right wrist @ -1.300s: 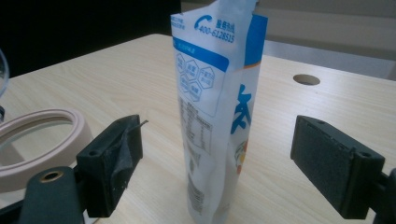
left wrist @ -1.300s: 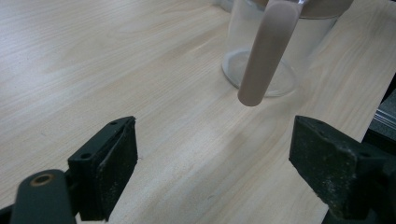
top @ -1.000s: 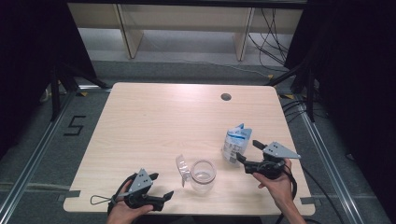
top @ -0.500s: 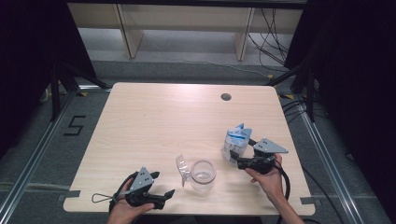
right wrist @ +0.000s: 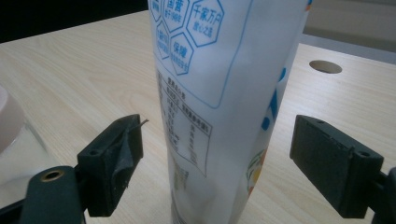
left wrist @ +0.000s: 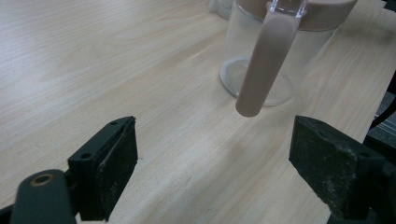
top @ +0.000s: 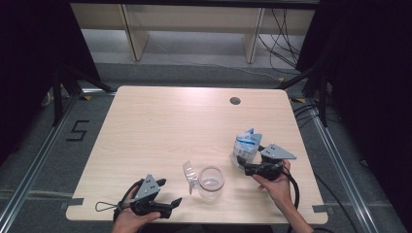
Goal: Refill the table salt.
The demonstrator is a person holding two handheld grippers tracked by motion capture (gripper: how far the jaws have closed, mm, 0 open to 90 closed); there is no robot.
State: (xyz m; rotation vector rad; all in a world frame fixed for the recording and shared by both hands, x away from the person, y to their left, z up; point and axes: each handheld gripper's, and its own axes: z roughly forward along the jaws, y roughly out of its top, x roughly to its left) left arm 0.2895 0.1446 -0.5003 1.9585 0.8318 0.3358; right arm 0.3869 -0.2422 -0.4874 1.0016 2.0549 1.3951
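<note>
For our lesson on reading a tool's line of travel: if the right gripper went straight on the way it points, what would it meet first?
The pouch. It stands upright between the open jaws of the right gripper, with a gap on each side. Its face would probably reach the gripper's throat first, though depth is hard to judge.

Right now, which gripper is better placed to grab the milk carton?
Right. The right gripper is open with the milk carton standing between its jaws. The left gripper is open too, but faces the clear pitcher, farther from the carton.
</note>
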